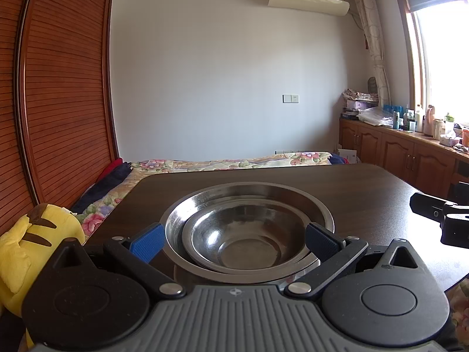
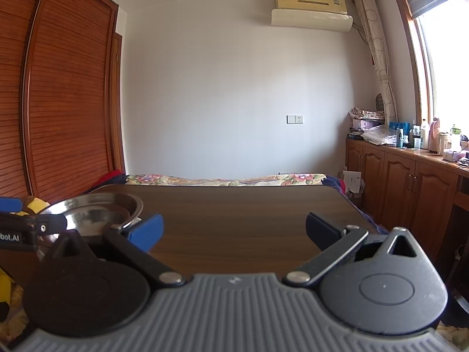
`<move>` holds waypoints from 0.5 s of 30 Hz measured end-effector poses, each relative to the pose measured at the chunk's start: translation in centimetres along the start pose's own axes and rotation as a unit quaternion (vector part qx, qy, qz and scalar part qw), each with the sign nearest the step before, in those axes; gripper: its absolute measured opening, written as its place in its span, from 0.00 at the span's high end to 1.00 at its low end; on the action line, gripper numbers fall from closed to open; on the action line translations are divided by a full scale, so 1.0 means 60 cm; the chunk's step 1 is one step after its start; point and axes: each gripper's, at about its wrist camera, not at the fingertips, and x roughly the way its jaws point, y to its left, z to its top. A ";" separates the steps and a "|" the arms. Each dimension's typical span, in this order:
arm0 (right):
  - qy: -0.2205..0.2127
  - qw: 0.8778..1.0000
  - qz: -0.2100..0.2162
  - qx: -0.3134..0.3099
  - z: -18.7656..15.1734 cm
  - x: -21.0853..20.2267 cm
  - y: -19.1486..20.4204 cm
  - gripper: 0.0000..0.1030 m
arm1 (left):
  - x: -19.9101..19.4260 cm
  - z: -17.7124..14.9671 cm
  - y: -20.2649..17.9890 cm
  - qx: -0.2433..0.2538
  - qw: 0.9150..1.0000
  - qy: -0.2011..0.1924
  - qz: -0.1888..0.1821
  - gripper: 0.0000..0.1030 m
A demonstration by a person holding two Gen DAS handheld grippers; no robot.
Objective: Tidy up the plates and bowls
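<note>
The left gripper [image 1: 234, 242] is spread wide, its blue pads on either side of two nested steel bowls and, as far as the left wrist view shows, not touching them. The small bowl [image 1: 249, 240] sits inside the big bowl [image 1: 293, 198], shifted toward the gripper so its near rim lies against the big bowl's near wall. Both rest on the dark table [image 1: 366, 193], straight ahead of the left fingers.

The right gripper [image 2: 234, 230] is also spread and holds nothing; only bare table lies ahead of it. From its view the bowls are off to its left, with the left gripper's arm crossing in front of them.

The step in hand looks like either releasing the nested pair or taking it up; the pictures do not settle which. For a grasp, the jaws are too wide apart to span both rims cleanly, so pinching the near wall of the stack, one pad inside and one outside, seems the surer hold. Polished steel is slippery, so squeeze squarely and lift level. If withdrawing, pull straight back without nudging the rims.
</note>
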 end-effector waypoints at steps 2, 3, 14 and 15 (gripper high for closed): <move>0.000 1.000 -0.001 0.000 0.001 0.000 0.000 0.00 | 0.000 0.000 0.000 0.000 1.000 0.000 0.000 0.00; -0.001 1.000 -0.001 0.000 0.001 0.000 0.000 0.00 | 0.000 0.000 0.000 0.000 1.000 -0.001 0.000 0.00; -0.001 1.000 -0.001 0.000 0.001 0.000 0.002 0.00 | 0.000 0.000 0.000 0.000 1.000 0.000 0.000 0.00; -0.001 1.000 -0.001 0.000 0.001 0.001 0.002 0.00 | 0.000 0.000 0.000 0.001 1.000 0.000 0.000 0.00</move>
